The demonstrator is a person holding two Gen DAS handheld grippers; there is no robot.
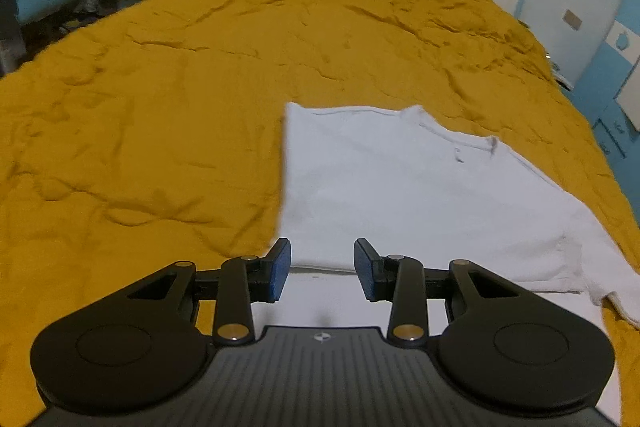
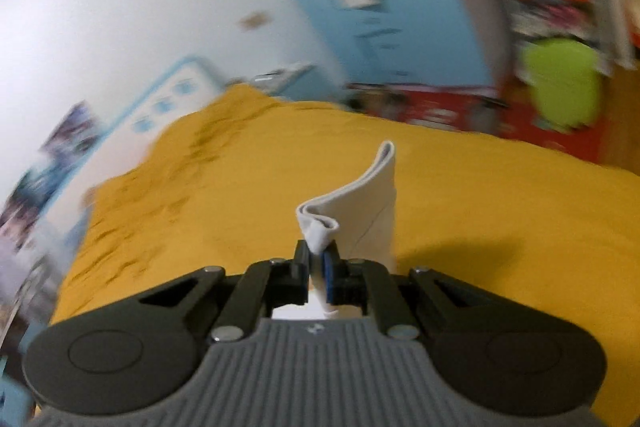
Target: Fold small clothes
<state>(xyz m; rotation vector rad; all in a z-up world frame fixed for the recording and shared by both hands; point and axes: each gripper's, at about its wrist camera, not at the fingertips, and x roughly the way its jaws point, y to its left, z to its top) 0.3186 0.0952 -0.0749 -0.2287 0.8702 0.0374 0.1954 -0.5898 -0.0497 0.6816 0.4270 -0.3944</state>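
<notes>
The white T-shirt (image 1: 420, 195) lies partly folded on the mustard bedspread (image 1: 160, 107); the left gripper (image 1: 322, 271) hovers spread and empty, while the right gripper (image 2: 318, 267) pinches a raised fabric edge (image 2: 360, 203), leaving further folds.

Right gripper (image 2: 317, 263) pinching white cloth (image 2: 362, 201)

Its jaws clamp a bunched edge; the fabric curls upward just ahead of the fingertips, above the yellow bedspread (image 2: 500, 195).
</notes>
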